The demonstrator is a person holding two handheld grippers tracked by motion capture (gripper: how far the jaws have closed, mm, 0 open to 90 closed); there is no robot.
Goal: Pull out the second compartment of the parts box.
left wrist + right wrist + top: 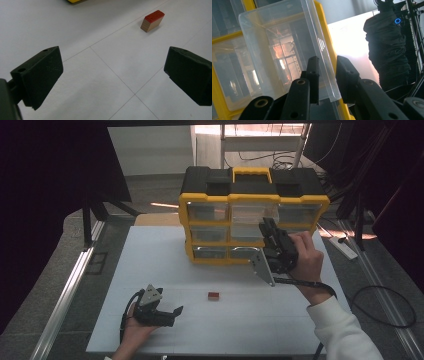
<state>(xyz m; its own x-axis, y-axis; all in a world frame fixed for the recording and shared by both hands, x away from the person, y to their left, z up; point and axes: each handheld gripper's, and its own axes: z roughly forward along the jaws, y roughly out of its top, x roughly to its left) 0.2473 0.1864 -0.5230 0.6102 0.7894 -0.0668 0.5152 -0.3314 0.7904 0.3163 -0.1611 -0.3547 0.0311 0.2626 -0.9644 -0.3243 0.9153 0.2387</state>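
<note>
The right gripper (268, 226) is black, with a grey three-cornered plate on top and a black cable trailing from its rear; its arms carry round brass-ringed screw holes; the right arm wears a white sleeve (340, 330); the left gripper (176, 312) is black too, grey-plated, with blocky matt jaws bearing small holes and a black cable.

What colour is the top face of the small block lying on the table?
Red, over pale wooden sides; the block shows best in the left gripper view.
</note>
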